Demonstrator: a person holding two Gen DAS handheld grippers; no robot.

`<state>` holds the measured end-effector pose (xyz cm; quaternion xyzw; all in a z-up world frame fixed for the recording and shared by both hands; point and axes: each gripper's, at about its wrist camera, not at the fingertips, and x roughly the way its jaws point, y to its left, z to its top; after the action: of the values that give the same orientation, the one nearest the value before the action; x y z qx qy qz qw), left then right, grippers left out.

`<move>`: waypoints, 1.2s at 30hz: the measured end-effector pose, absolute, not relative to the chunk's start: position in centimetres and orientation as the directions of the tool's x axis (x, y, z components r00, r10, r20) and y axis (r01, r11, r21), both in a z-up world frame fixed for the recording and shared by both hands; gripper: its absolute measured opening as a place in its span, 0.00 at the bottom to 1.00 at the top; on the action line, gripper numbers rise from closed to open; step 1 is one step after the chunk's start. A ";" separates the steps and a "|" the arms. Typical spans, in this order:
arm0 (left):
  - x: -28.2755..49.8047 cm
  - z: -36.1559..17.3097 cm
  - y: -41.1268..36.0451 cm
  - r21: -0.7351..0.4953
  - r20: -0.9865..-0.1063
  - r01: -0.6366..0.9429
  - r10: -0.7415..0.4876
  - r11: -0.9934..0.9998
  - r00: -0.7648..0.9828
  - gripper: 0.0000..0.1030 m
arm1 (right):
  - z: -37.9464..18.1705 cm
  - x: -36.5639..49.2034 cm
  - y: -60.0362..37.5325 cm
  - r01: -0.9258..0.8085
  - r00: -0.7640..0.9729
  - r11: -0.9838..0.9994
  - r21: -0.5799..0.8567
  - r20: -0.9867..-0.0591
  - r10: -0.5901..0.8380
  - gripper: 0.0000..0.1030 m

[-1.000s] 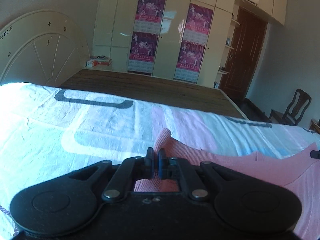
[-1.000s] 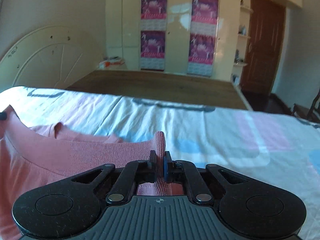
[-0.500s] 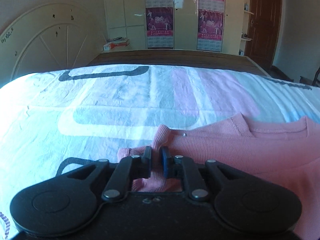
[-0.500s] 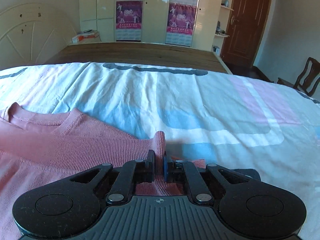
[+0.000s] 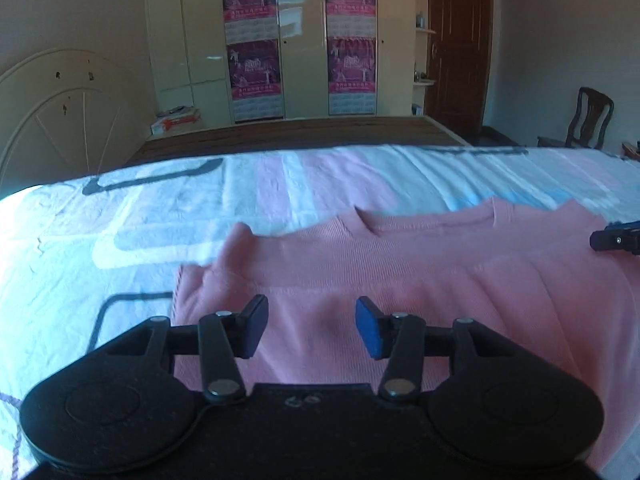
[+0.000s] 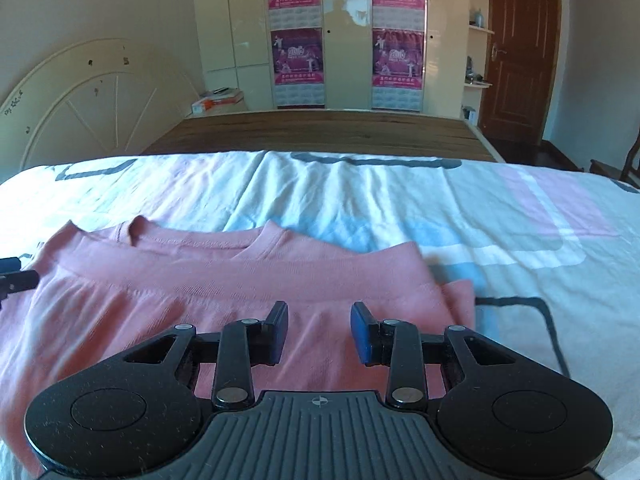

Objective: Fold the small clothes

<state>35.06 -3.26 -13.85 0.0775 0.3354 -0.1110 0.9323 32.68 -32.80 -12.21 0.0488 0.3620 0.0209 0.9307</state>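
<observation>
Left wrist view: left gripper (image 5: 308,326) parted and opening, nothing pinched between the pads, poised just above the pink knit top (image 5: 400,264). Lies flat on the patterned bedsheet (image 5: 160,216), neckline toward the far edge, lower part doubled up over the chest so that 2 layers show. Small peak of loose cloth stands at the top's left corner. Tip of the other tool pokes in at the right edge, over the same garment.

Right wrist view: right gripper (image 6: 319,330) likewise parted and opening, pads clear of the fabric, set over the right side of the pink knit top (image 6: 240,276). Folded edge runs straight across below the collar; right corner sits slightly untidy, a lower layer peeking out beside it.

Handling, as a judgement: light, soft, stretchy ribbed knit, prone to sag and wrinkle, not fragile. Best taken at the side edges, pinching both layers together near the corners, so neither layer slides off in the next fold.
</observation>
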 end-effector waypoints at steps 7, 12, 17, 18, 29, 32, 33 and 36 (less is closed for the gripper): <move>34.9 -16.6 0.2 0.054 -0.687 0.162 -0.081 0.985 0.723 0.49 | -15.4 30.6 -35.0 0.106 0.693 0.994 0.016 -0.718 -0.063 0.55; 32.5 -13.9 -0.3 0.006 -0.663 0.173 -0.126 0.985 0.738 0.46 | -12.8 28.3 -34.0 0.105 0.723 0.992 0.073 -0.691 -0.026 0.55; 31.4 -13.8 -3.7 -0.004 -0.663 0.244 -0.186 0.970 0.726 0.47 | -11.7 27.6 -28.3 -0.001 0.741 0.996 0.093 -0.668 0.064 0.55; 31.5 -14.4 -4.1 0.003 -0.678 0.240 -0.174 0.971 0.714 0.47 | -12.0 27.7 -27.5 -0.012 0.734 0.996 0.090 -0.675 0.070 0.55; 30.1 -16.2 1.1 0.008 -0.712 0.143 -0.095 0.990 0.695 0.62 | -14.8 24.2 -31.0 0.078 0.674 0.995 0.063 -0.738 -0.006 0.55; 29.3 -15.9 1.0 0.036 -0.715 0.153 -0.082 0.988 0.695 0.61 | -14.6 23.0 -31.8 0.143 0.672 0.988 0.058 -0.739 -0.054 0.55; 29.1 -15.8 1.0 0.034 -0.716 0.149 -0.080 0.988 0.694 0.61 | -14.7 22.7 -32.1 0.160 0.665 0.985 0.059 -0.744 -0.063 0.55; 28.5 -15.9 1.3 0.033 -0.717 0.149 -0.081 0.988 0.693 0.61 | -15.2 22.1 -31.6 0.149 0.643 0.989 -0.005 -0.760 -0.100 0.55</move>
<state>28.51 1.25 -15.85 0.0443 0.3869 -0.0625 0.9189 22.14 -31.62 -15.19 0.0289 0.4172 -0.0688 0.9058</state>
